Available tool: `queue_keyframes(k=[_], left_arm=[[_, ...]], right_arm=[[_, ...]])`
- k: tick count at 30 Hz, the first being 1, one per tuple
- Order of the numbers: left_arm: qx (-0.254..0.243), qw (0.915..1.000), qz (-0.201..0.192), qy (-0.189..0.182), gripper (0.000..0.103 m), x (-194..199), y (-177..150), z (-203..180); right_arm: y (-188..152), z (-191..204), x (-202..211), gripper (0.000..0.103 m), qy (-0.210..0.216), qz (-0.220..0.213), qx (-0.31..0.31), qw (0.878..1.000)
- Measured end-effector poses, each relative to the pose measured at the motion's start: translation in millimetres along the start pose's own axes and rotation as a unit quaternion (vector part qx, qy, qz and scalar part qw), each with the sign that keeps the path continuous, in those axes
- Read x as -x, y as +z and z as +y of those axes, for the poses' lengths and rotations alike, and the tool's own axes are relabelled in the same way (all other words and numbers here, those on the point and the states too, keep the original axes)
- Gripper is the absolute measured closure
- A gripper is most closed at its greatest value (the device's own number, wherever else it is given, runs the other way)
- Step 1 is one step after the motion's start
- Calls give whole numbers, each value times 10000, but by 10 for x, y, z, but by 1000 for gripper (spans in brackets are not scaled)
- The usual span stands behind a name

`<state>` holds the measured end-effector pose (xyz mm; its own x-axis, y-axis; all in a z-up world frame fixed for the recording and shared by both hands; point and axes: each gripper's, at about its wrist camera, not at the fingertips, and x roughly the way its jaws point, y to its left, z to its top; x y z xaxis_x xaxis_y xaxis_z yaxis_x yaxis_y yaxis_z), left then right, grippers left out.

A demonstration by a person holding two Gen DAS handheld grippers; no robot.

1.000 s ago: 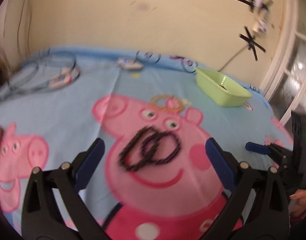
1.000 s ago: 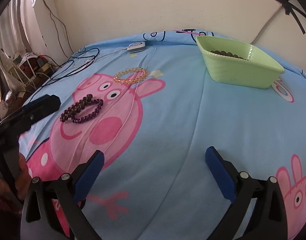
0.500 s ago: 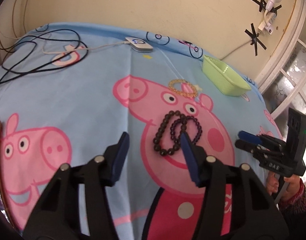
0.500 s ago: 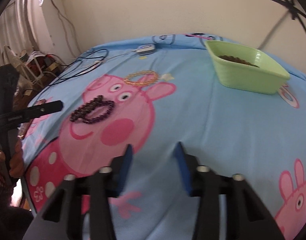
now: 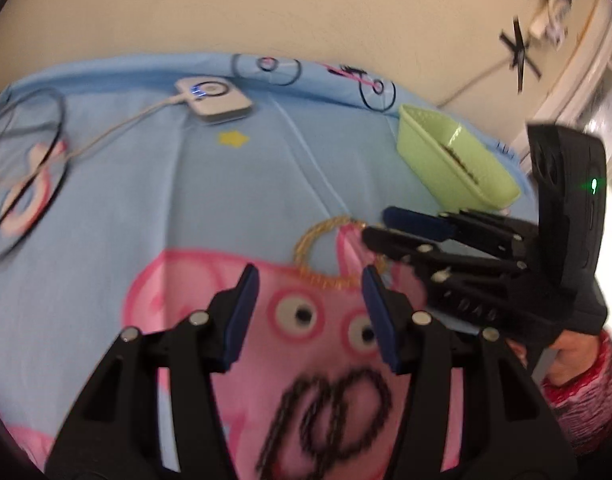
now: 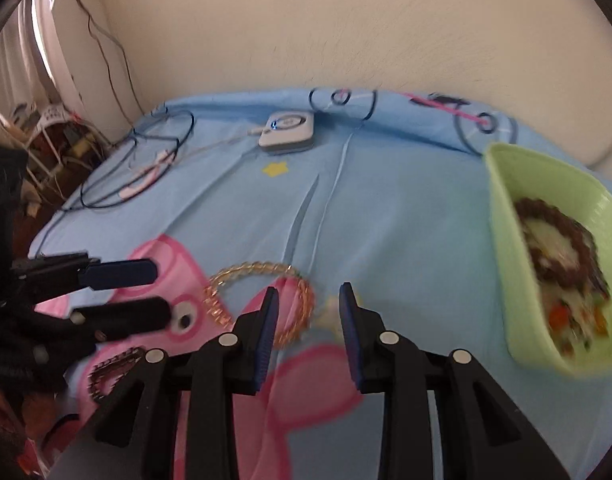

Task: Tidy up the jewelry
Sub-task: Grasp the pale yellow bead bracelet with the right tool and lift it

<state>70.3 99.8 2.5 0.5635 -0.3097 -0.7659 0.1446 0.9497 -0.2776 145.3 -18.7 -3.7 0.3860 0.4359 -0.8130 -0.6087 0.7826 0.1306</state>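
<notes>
A gold bead bracelet (image 5: 306,240) (image 6: 246,270) lies on the blue cartoon-pig blanket. My left gripper (image 5: 309,276) (image 6: 162,292) hovers just short of it, half open, nothing between its fingers. My right gripper (image 6: 307,294) (image 5: 379,226) hangs over the bracelet's right side. Its jaws are drawn close with a narrow gap, and only cloth shows between them. Two dark bead bracelets (image 5: 379,400) (image 6: 114,364) lie linked under the left gripper's frame. A green tray (image 5: 445,164) (image 6: 501,208) at the right holds a brown bead bracelet (image 6: 557,240) and other coloured pieces.
A white charger puck (image 5: 214,100) (image 6: 288,132) with its cable lies near the wall. Black cables (image 5: 26,184) (image 6: 146,168) loop at the far left. A hand in a red sleeve (image 5: 577,360) holds the right gripper. Cluttered floor lies past the blanket's left edge.
Both grippers went from wide open to narrowed and moved forward to the gold bracelet. The dark bracelets now sit under the left gripper, and the tray looks nearer in the right view.
</notes>
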Motion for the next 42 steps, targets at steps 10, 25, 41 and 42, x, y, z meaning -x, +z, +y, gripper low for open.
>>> queue_keyframes(k=[10,25,41,42], left_arm=[[-306,9986,284,-327,96,-163,-59,-286],[-1011,9875,-201,-1188,96,-126,615,-1420],[-199,9947,-724,-698,68,-236,619,-1133],[-141,9945,-756,-707,68,-140,522,-1058]], right_arm=[[-464,-24,433,103,349,-468,-163,9982],[-543,-994,1545,103,-258,-2075,-1209,9704],[-762,-1415,1637,103,-527,-2520,-2092,9434],[-830,-1302,1666,103,-389,-2566,-2057,9436]])
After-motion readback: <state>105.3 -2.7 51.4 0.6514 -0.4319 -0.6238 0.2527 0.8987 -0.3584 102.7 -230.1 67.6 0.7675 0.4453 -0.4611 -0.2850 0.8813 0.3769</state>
